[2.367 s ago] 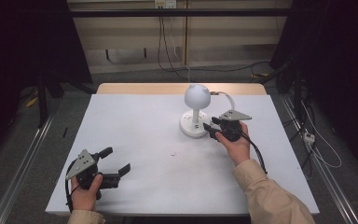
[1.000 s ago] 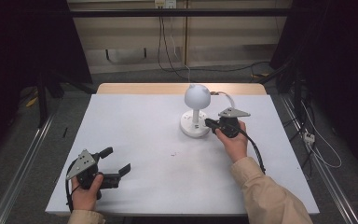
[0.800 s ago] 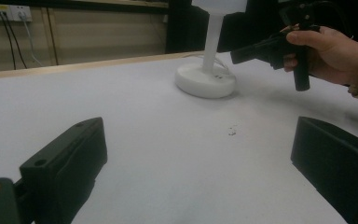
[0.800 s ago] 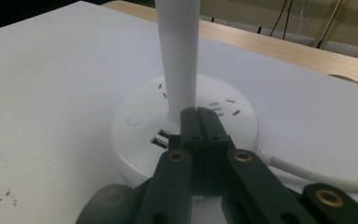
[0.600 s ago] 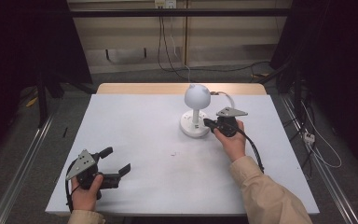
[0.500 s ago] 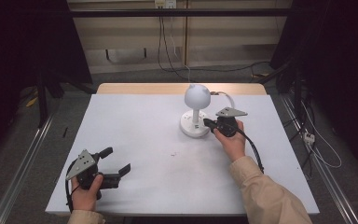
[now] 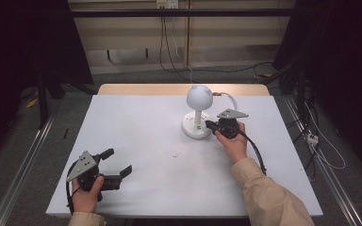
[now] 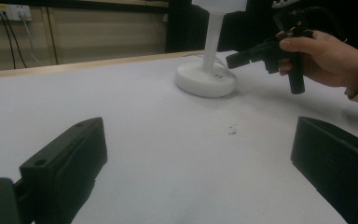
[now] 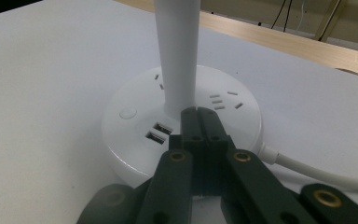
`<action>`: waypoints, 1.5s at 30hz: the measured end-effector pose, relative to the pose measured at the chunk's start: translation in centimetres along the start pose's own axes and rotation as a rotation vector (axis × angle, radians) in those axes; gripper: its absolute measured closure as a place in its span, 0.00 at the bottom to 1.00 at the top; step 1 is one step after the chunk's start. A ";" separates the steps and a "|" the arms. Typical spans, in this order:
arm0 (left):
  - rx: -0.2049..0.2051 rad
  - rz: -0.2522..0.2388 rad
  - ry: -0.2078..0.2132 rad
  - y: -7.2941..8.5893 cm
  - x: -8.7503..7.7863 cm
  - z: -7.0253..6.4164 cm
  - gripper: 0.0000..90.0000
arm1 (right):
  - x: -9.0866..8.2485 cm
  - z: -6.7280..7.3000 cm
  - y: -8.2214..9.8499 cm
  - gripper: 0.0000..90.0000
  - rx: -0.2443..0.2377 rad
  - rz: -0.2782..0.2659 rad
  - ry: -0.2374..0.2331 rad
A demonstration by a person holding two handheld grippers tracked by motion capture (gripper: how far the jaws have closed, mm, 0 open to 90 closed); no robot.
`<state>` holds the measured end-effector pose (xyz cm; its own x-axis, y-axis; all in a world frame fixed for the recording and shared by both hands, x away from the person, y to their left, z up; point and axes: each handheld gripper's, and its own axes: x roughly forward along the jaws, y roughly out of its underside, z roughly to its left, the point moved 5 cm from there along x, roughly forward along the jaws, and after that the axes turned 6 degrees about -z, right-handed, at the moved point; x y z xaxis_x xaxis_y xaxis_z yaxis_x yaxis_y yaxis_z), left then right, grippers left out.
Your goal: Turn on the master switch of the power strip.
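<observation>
The white round-based lamp with its ball-shaped head (image 7: 198, 117) stands toward the far side of the white worktop (image 7: 136, 136), a little right of centre, upright on its slim stem. From the right gripper view the base shows its top face: a round button, two USB ports at the front edge, and sets of socket slots on either side of the stem. A white cable (image 9: 307, 170) runs off the base to the right.

The right claw (image 9: 198, 111) sits over that base, jaws pressed together with nothing between them, the tips right at the foot of the stem; whether they actually touch it, I can't tell. In the high view the right hand (image 7: 233, 141) holds it just beside the lamp, pointing left at the base.

Down at the near left corner of the worktop, the left claw (image 7: 118, 162) rests in the left hand (image 7: 86, 195), well apart from the lamp, jaws spread wide and empty. A small dark speck (image 7: 174, 154) marks the worktop between the two.
</observation>
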<state>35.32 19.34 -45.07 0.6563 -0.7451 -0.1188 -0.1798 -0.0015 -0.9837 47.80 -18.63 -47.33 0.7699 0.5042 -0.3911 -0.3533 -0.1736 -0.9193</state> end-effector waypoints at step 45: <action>0.002 0.002 0.008 0.1 0.2 -0.1 0.03 | 0.7 -0.6 0.6 1.00 -0.028 0.004 0.008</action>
<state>35.31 19.14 -45.13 0.6500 -0.7504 -0.1199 -0.1799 0.0013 -0.9837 48.41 -18.88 -48.14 0.7728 0.4968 -0.3949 -0.3416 -0.1989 -0.9186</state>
